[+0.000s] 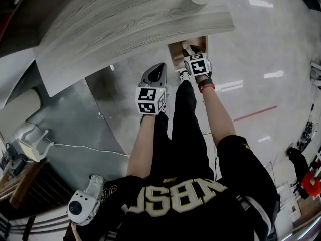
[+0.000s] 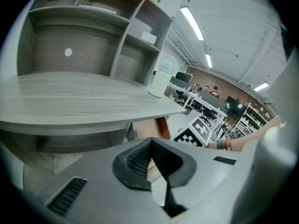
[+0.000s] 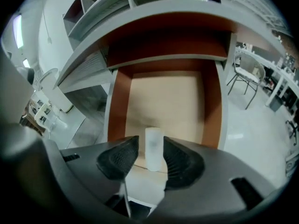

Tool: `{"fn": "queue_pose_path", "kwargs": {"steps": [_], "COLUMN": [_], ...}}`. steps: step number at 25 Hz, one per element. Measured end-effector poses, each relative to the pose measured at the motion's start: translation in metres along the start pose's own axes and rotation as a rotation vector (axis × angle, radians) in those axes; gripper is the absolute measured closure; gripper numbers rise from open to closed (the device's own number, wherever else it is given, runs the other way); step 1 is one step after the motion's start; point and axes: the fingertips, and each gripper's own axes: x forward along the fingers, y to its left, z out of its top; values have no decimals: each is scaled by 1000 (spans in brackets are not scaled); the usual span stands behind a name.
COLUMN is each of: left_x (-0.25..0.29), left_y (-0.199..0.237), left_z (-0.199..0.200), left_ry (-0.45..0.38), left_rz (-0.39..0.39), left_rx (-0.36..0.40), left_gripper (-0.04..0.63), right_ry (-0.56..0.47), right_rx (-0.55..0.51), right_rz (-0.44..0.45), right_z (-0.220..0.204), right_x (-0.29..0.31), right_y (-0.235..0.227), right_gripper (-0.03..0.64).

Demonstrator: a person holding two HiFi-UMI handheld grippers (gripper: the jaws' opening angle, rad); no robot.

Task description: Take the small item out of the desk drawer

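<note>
The wood-lined desk drawer [image 1: 176, 55] stands pulled out under the grey desk top [image 1: 125, 19]. In the right gripper view a small whitish cylinder [image 3: 153, 149] stands upright at the drawer's near edge, on the pale drawer floor [image 3: 163, 97]. My right gripper [image 3: 150, 141] is open around it, with a gap on the left side and the right pad close beside it. In the head view that gripper [image 1: 189, 49] reaches into the drawer. My left gripper [image 1: 159, 67] hangs lower left of the drawer, away from it, shut and empty [image 2: 150, 142].
A white container [image 2: 160, 80] stands on the desk top [image 2: 70, 97] near its right end, with open shelves [image 2: 135, 36] behind. A white device [image 1: 31, 140] and a cable [image 1: 85, 147] lie on the floor at left. A chair [image 3: 245, 78] stands right of the drawer.
</note>
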Motion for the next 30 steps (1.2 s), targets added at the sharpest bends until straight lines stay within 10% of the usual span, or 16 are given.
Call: {"fn": "queue_pose_path", "kwargs": {"steps": [30], "left_x": [-15], "left_y": [22], "left_z": [-15], "left_ry": [9], "left_rz": [24], "left_rx": [-60], "left_gripper": [581], "right_ry": [6], "right_rx": [76], "right_rz": [-57], "right_z": [-16], "right_x": [-16], "right_y": [-4], "right_gripper": [483]}}
